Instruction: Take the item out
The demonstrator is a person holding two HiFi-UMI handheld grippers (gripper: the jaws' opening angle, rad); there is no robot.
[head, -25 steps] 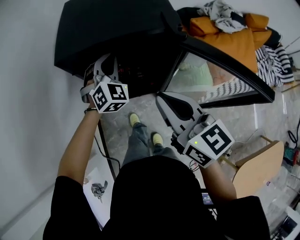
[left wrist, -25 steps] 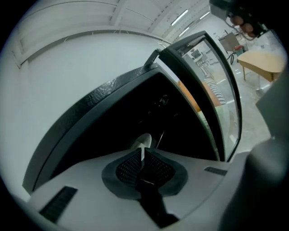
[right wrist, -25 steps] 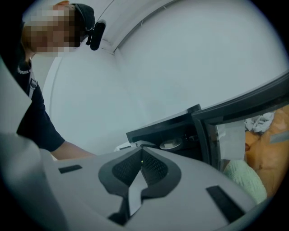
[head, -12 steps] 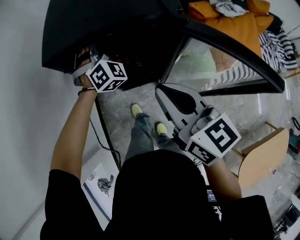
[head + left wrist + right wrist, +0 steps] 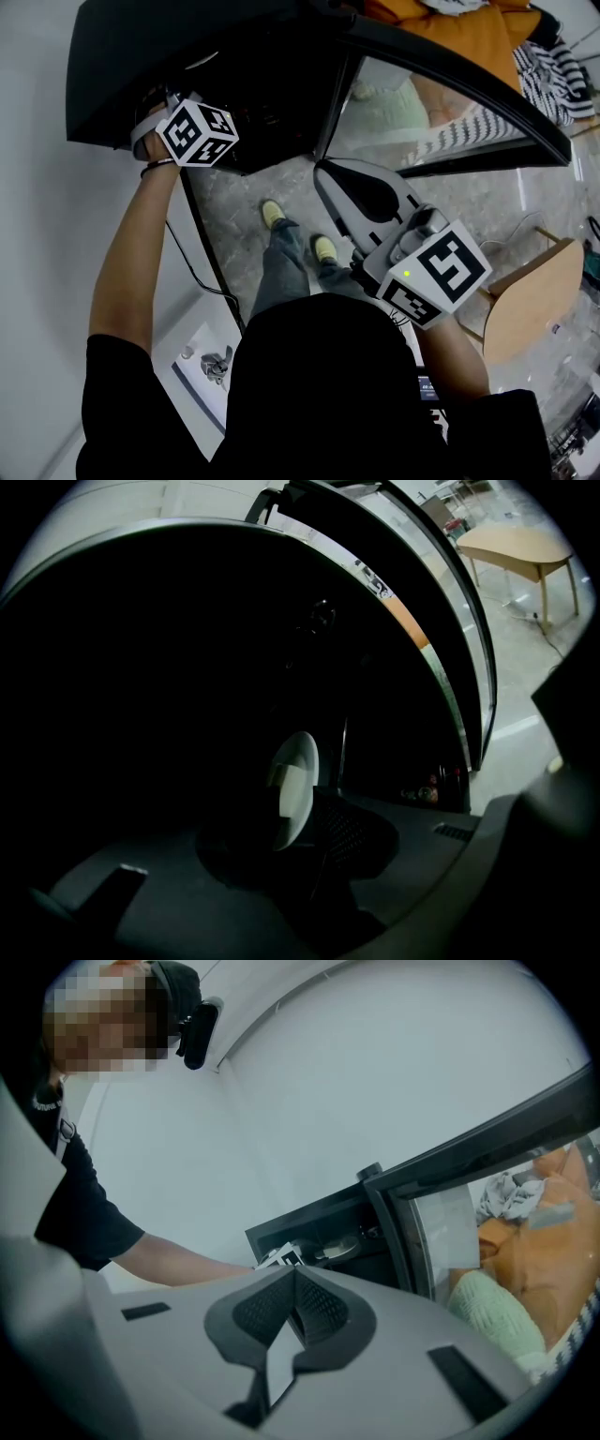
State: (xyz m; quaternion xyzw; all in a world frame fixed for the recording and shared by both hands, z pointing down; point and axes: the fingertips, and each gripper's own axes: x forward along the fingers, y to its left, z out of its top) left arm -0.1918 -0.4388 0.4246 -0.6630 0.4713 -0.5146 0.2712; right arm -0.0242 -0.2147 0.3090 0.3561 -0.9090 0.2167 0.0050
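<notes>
From the head view, my left gripper (image 5: pixel 183 117) reaches into the mouth of the black cabinet (image 5: pixel 187 47), its tips lost in the dark there. The glass door (image 5: pixel 450 103) stands swung wide to the right, and my right gripper (image 5: pixel 328 178) hangs over the floor in front of it, well apart from the opening. In the left gripper view the inside is very dark, but a white dish (image 5: pixel 298 780) shows deep in the cabinet, seen nearly edge-on and tilted, lined up with the gap between my two pads (image 5: pixel 361 832). The jaws have just been opening and stand spread; I judge they are not pressing on the dish, though the left pad overlaps it and I can't tell whether it touches. In the right gripper view that gripper is pressed together on nothing, and beyond it I see the cabinet's opening with the left gripper's cube and a small pale round shape beside it, likely the same dish. The step in hand looks like setting the grip: I'd ease forward until the rim sits well between the pads, not just at the tips, and close firmly, since a smooth dish may slip. Then I'd draw it straight out and level, clear of the cabinet's edge and the door
</notes>
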